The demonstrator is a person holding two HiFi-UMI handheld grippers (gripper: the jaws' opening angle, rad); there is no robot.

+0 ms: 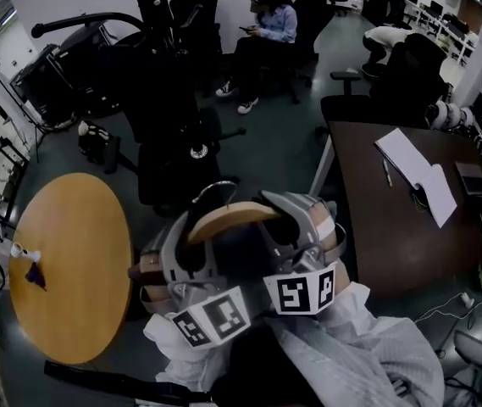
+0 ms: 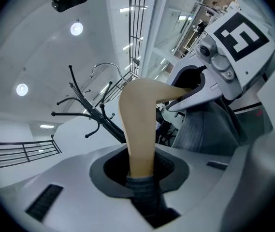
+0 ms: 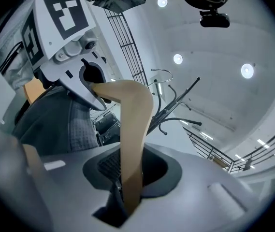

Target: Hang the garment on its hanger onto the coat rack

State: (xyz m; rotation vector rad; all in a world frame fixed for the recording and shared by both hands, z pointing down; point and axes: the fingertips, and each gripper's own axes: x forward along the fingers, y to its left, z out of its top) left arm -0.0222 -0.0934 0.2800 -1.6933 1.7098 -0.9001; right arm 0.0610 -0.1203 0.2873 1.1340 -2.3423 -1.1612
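I hold a curved wooden hanger (image 1: 232, 217) up in front of me, with a dark grey garment (image 1: 241, 253) draped on it and its metal hook (image 1: 215, 189) pointing away. My left gripper (image 1: 191, 231) is shut on the hanger's left arm and my right gripper (image 1: 287, 219) on its right arm. In the left gripper view the wooden arm (image 2: 139, 124) runs down between the jaws of the left gripper (image 2: 142, 178), over grey cloth (image 2: 144, 190). In the right gripper view the hanger (image 3: 135, 129) is pinched in the right gripper (image 3: 127, 187). The black coat rack (image 1: 152, 11) stands ahead, apart from the hook.
A round wooden table (image 1: 71, 261) is at my left and a dark desk (image 1: 410, 219) with papers at my right. Black office chairs (image 1: 177, 142) crowd the rack's foot. A seated person (image 1: 270, 24) is beyond them.
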